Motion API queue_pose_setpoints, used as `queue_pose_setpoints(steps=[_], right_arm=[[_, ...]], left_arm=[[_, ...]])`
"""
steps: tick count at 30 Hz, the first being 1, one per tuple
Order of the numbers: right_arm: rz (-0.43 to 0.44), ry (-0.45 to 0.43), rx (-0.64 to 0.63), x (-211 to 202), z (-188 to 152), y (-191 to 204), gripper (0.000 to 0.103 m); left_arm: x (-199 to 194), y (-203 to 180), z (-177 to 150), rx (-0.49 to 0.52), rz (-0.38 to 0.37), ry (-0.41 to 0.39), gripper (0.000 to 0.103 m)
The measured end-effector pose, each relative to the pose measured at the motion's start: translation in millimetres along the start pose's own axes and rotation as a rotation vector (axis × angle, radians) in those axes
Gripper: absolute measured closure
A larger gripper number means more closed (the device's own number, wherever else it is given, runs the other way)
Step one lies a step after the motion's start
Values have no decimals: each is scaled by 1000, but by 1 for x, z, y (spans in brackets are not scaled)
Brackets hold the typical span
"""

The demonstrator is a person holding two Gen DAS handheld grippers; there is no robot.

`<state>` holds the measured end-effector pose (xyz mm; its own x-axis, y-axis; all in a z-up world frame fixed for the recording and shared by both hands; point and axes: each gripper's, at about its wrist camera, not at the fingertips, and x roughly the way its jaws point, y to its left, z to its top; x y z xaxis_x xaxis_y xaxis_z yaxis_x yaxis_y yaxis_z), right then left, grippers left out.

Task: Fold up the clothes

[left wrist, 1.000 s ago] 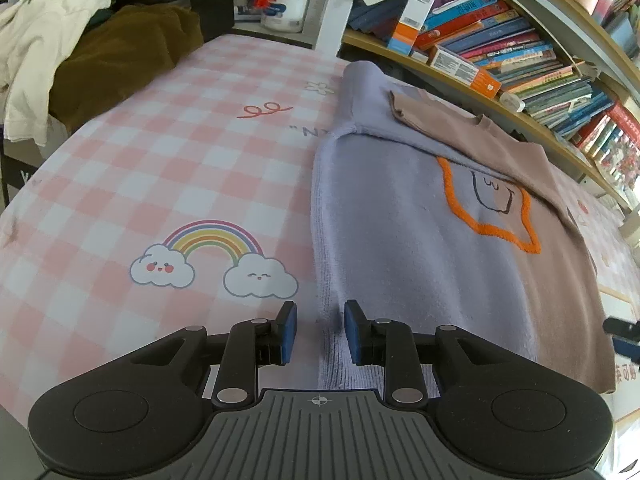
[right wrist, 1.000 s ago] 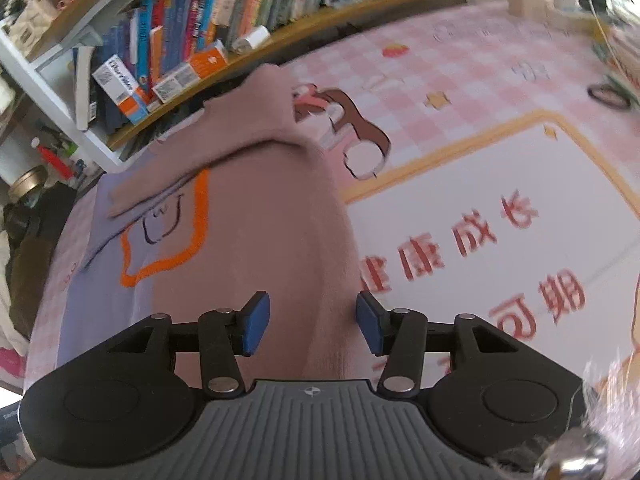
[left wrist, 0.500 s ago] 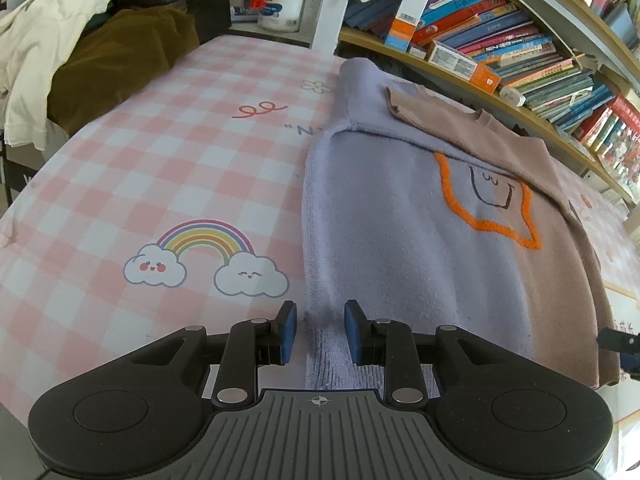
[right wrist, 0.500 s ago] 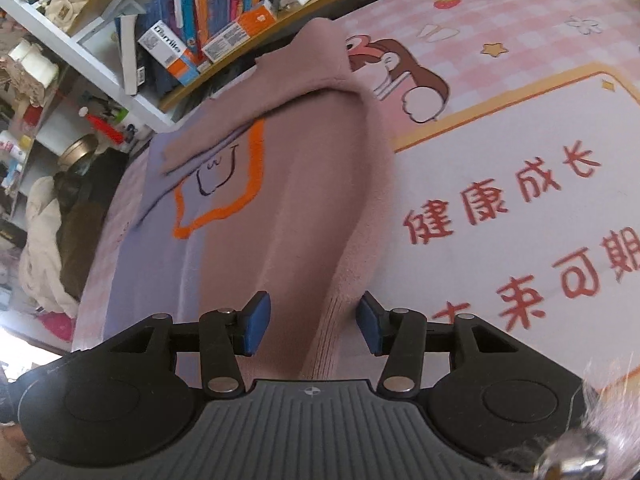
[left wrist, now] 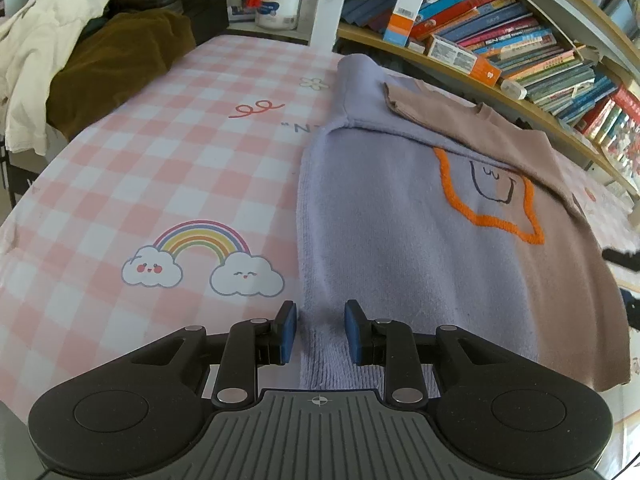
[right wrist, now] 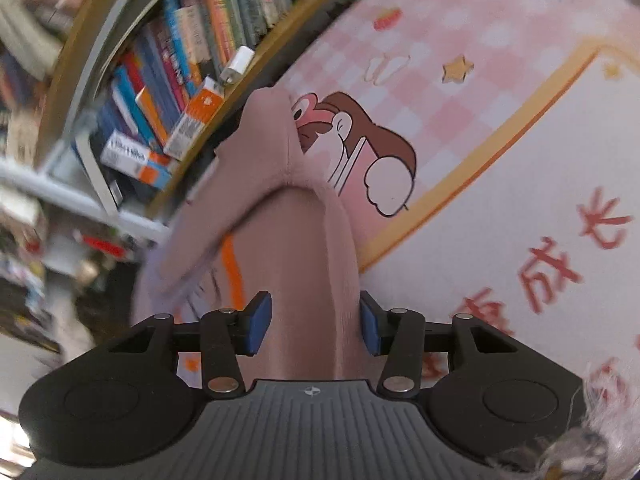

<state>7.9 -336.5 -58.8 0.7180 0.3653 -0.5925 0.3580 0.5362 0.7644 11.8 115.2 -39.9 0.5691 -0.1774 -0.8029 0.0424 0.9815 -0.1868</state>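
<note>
Sweater (left wrist: 420,248), lilac and brown, flat on checked mat (left wrist: 160,160), frame centre-right. My left gripper (left wrist: 318,330): jaws apart astride the lilac hem corner, unclamped. My right gripper (right wrist: 316,326): jaws wide around the brown edge, nothing pinched. Risk: closing unevenly skews the fold; catching one layer only.

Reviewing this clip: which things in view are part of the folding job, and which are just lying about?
Part of the job:
- two-tone sweater, lilac and brown, sleeves folded in
- left tongs, open at its lilac hem corner
- right tongs, open around its brown edge
- checked mat under it

Lying about:
- books on the shelf
- brown garment
- cream garment
- white tub
</note>
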Motion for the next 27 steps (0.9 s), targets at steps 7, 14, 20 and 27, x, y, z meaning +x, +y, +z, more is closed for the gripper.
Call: queue_pose_setpoints(steps=[7,14,20,27], right_arm=[[41,188,-17,-7,-12,-5,67],[-14,254,-48,-34,-49,-10,86],[-84,185,-63,-47,-66,-10,97],[-163,118,-162,-55,-80,-1,98]], left_arm=[[-1,1,-2,-5,-4,-2,76],[1,5,-1,-27,-28,-3,76],[-1,10,-4,-19,-59,-10,78],[-6,17,-14,-25,-109,-10,98]])
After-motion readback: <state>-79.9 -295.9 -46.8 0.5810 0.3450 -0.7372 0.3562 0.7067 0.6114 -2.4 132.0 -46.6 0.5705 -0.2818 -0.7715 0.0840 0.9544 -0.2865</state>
